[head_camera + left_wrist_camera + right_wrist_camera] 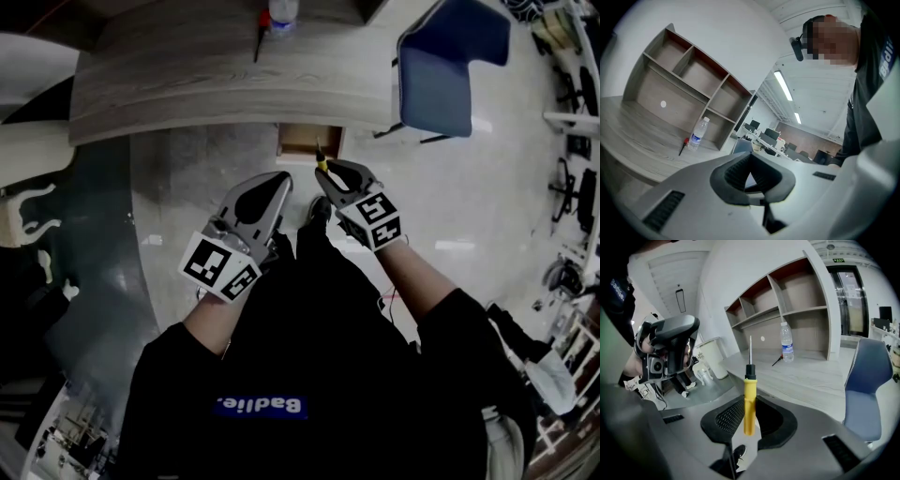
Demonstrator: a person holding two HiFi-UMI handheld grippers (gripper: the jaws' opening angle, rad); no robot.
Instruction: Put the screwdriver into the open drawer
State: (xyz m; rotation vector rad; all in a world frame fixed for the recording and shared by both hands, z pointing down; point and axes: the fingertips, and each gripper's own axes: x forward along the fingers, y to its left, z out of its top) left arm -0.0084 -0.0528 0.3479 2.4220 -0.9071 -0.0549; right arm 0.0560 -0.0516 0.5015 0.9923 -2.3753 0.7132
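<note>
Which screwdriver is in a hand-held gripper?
The yellow-handled screwdriver, clamped in the right hand-held gripper; the red-handled screwdriver lies on the desk beside the water bottle.

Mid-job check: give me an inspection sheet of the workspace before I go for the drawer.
Surface: grey wood desk, mostly bare, with a shelf unit at its back.
Job's things: yellow-handled screwdriver, tip pointing away from the gripper; drawer open under the desk's front edge.
Clutter: water bottle with a red-handled tool beside it on the desk.
Grippers: right gripper shut on the screwdriver's handle, near the drawer; left gripper shut, empty.
Cables: what looks like a thin wire by the right forearm.
Surroundings: blue chair right of the drawer; glossy floor.
</note>
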